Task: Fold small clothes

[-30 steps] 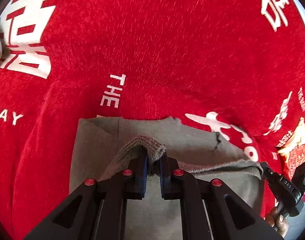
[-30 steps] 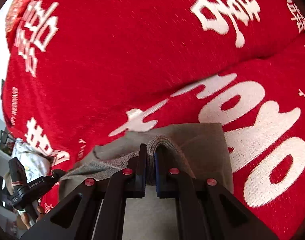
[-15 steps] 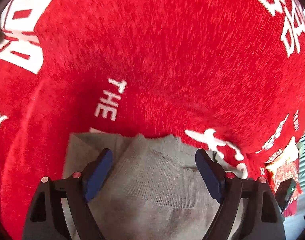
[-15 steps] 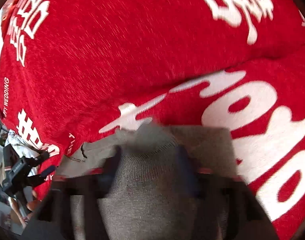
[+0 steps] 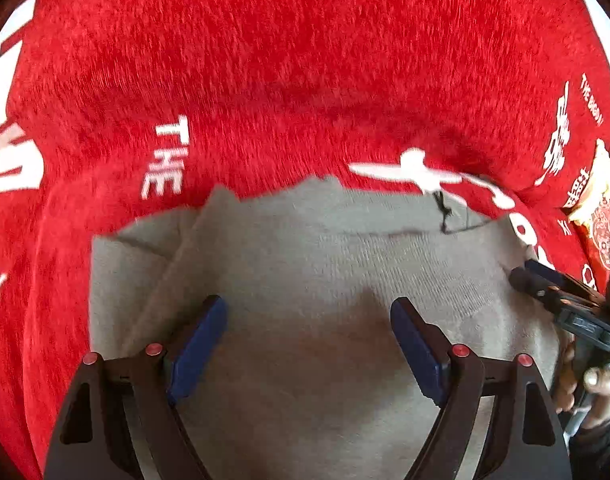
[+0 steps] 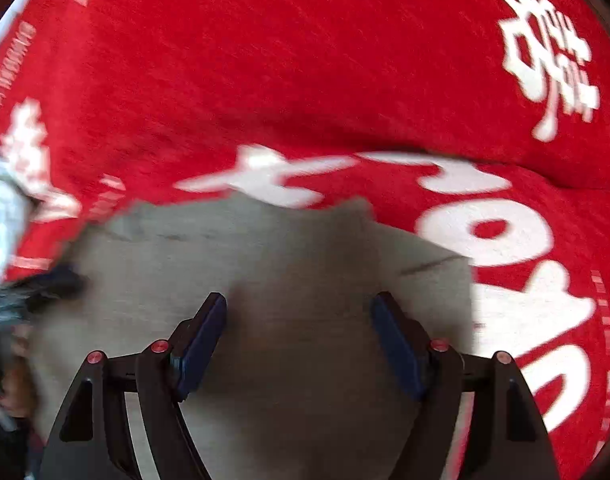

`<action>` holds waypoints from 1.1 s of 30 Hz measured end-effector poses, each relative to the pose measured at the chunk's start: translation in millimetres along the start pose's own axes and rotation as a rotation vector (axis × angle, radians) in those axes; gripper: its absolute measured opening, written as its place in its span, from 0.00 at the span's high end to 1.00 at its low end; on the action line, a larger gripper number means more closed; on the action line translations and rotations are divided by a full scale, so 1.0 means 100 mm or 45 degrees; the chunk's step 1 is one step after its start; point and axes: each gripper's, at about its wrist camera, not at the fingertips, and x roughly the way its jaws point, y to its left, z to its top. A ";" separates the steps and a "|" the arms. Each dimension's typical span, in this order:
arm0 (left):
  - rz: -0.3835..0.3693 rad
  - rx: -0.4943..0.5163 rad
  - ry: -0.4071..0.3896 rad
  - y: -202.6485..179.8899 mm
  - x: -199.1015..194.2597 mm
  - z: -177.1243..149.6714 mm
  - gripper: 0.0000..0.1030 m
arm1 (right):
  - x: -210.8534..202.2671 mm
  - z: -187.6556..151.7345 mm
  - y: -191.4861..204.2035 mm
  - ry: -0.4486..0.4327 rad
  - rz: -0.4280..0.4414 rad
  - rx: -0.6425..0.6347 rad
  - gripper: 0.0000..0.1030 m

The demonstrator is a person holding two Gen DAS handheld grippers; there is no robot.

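The grey knit garment (image 5: 345,264) lies flat beneath both wide-spread tongs, left (image 5: 309,320) and right (image 6: 299,312), ungripped.

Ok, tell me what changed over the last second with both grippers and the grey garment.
Both grippers let go. The left gripper and the right gripper each pinched a raised fold of the grey garment a second ago; now their jaws stand wide apart and the knit has dropped flat over the layer beneath. Unchanged: the garment still lies on the red blanket, and both grippers still point down at it.
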 end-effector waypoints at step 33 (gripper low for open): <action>0.300 -0.129 -0.125 -0.40 -0.90 -1.53 0.17 | -0.97 -1.75 0.75 -0.134 -0.113 -0.160 0.20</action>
